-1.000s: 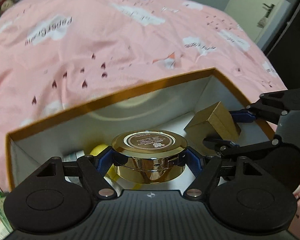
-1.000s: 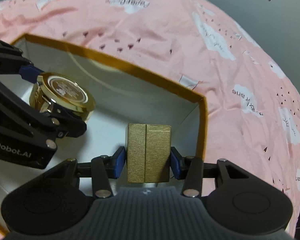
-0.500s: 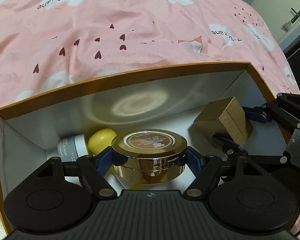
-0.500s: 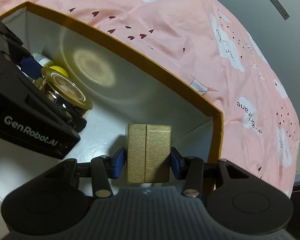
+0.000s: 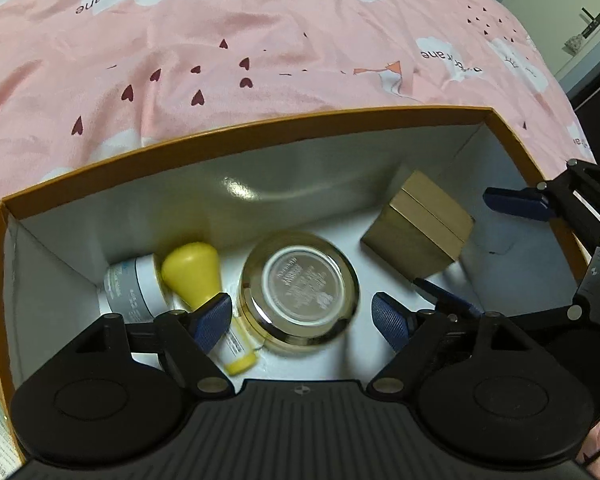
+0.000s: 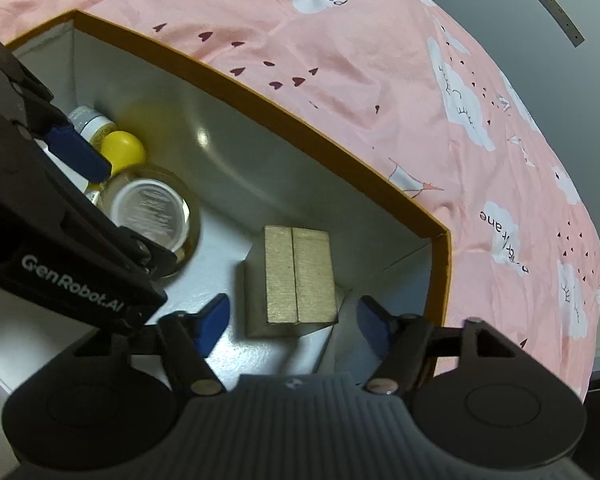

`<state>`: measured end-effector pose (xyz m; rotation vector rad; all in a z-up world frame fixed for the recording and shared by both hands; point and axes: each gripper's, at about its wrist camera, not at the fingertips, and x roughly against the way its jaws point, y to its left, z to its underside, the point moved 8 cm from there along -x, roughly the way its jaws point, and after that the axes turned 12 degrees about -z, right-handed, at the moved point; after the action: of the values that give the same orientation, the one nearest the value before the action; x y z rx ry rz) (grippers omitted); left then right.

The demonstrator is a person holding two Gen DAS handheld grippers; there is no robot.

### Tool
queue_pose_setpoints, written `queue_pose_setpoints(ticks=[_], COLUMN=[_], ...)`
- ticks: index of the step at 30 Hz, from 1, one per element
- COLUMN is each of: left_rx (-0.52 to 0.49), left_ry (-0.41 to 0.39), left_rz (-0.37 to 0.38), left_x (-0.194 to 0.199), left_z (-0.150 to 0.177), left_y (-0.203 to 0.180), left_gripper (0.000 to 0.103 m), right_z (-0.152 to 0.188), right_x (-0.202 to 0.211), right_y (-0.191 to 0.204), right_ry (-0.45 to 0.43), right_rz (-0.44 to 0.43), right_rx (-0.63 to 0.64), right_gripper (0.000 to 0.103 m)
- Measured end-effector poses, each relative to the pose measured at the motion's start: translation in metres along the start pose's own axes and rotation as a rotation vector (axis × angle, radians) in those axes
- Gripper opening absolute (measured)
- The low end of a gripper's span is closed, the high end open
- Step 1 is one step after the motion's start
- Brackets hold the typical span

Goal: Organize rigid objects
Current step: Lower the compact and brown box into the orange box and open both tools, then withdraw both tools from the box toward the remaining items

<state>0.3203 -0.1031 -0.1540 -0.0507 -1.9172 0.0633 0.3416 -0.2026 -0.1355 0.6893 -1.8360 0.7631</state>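
One open box (image 5: 236,130) with an orange rim is sitting on one bed, which is wearing one pink cover (image 5: 260,40). Four things are lying inside the box: one round gold jar (image 5: 298,290), one small gold box (image 5: 418,228), one yellow bottle (image 5: 192,270) and one grey and white tube (image 5: 130,284). Two tongs are hanging over the box, one left (image 5: 302,316) and one right (image 6: 292,318), each showing two blue pads.
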Motion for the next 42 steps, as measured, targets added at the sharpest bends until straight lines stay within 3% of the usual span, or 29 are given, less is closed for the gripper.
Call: queue_pose_setpoints(ticks=[13,19,29,37,42], left_rx=[0.006,-0.007,0.107,0.148,0.167], left_ry=[-0.045,-0.112,-0.369,-0.467,-0.482], left_rz=[0.004,0.011,-0.009,-0.09,-0.118], left_x=[0.03,0.058,0.133,0.167,0.175], left_z=[0.007,0.014,0.047,0.08,0.103], left_y=[0.005,0.008,0.053,0.095,0.119], left_gripper=[0.093,0.093,0.091,0.087,0.087], right_z=[0.0,-0.001,-0.01,-0.026,-0.031], right_x=[0.034,0.057,0.108,0.136,0.141], right_y=[0.009,0.015,0.067,0.127,0.167], right_ry=[-0.053,-0.092,-0.283,-0.475,-0.526], right_rz=[-0.012,-0.004,-0.01,-0.089,-0.165], right_rx=[-0.014,-0.056,-0.133,-0.178,-0.172], right_gripper=[0.079,0.08,0.08,0.079,0.074])
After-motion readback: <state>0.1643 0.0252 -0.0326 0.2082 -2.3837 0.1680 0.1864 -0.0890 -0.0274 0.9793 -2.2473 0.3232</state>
